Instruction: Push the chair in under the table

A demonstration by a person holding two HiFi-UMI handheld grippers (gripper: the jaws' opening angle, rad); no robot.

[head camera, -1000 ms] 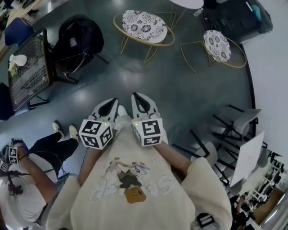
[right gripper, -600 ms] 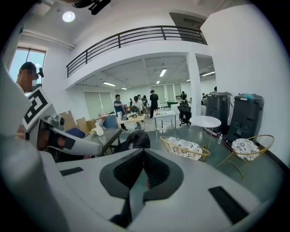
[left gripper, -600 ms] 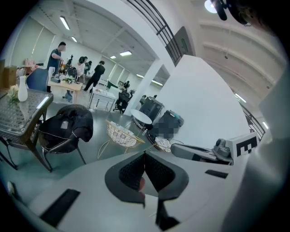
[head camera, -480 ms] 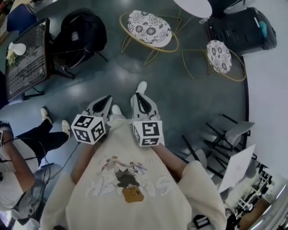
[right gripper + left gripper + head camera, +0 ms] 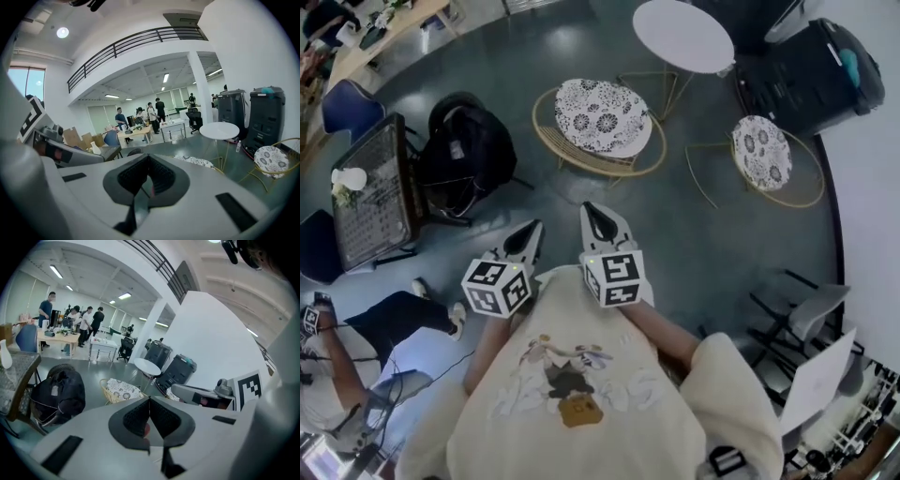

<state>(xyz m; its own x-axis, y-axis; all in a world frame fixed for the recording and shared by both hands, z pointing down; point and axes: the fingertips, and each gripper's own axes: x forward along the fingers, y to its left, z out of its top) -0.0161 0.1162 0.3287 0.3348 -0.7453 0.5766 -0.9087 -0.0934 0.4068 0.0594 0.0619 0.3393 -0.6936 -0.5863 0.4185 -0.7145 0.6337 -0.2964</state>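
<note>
Head view: dim, cool overhead light is recorded, with a soft sheen laid on the floor [image 5: 703, 234], faint shadows cast under furniture, the round white desk [image 5: 684, 35] rendered brightest, and edges bent by wide-angle distortion. Gripper views: fisheye circles are framed by black corners; strip lights [image 5: 56, 272] and a round ceiling lamp [image 5: 62, 32] are blown out, and a window [image 5: 23, 79] is rendered pale blue. Near foreground is kept soft; distant figures are left small and indistinct.

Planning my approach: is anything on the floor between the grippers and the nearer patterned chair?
No. In the head view, only bare floor lies between the left gripper, the right gripper and the chair.
</note>
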